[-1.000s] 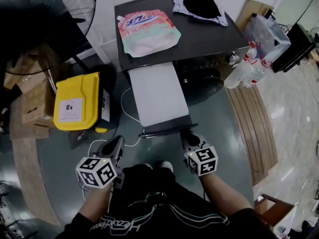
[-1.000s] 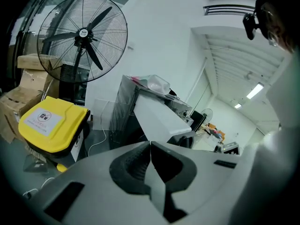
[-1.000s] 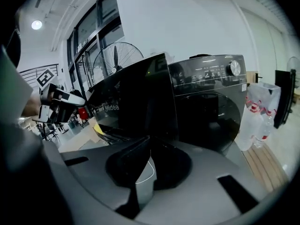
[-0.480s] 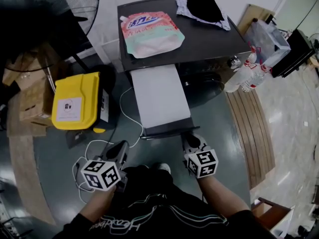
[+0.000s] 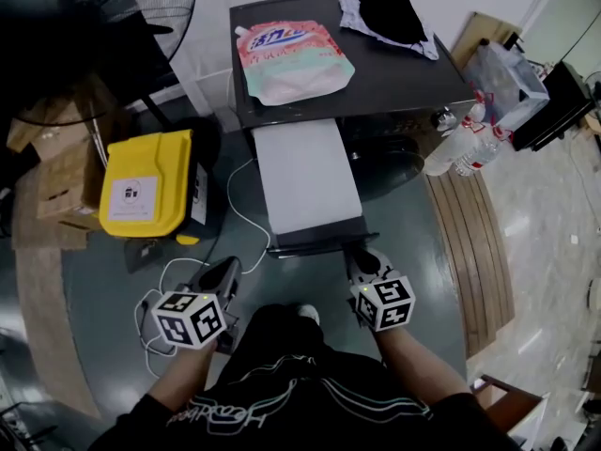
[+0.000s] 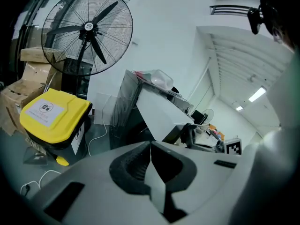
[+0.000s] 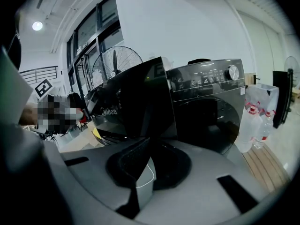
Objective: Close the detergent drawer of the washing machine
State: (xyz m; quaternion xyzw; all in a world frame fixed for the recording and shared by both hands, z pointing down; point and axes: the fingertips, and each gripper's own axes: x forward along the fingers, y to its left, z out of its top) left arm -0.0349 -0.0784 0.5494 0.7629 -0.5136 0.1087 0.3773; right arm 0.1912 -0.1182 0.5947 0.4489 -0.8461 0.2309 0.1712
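Note:
The dark washing machine [image 5: 376, 73] has its long white detergent drawer [image 5: 306, 177] pulled far out toward me, ending in a dark front panel [image 5: 317, 243]. That panel fills the middle of the right gripper view as a black drawer front [image 7: 136, 102] beside the machine's door [image 7: 208, 118]. My right gripper [image 5: 359, 256] is shut and empty, its tip right by the panel's right end; I cannot tell if it touches. My left gripper [image 5: 223, 278] is shut and empty, lower left of the panel and apart from it. The left gripper view shows the drawer's white side [image 6: 161, 109].
A detergent pouch [image 5: 293, 59] and dark clothes [image 5: 390, 12] lie on the machine's top. A yellow-lidded bin [image 5: 146, 181], a standing fan [image 5: 103, 26] and cardboard boxes [image 5: 61, 177] stand at the left. Water bottles [image 5: 460, 139] and a wooden board [image 5: 479, 242] are at the right. White cable [image 5: 246, 219] trails on the floor.
The view has shifted a little. My left gripper has drifted slightly down and right. The drawer stays pulled out the same length and the right gripper holds its place by the panel.

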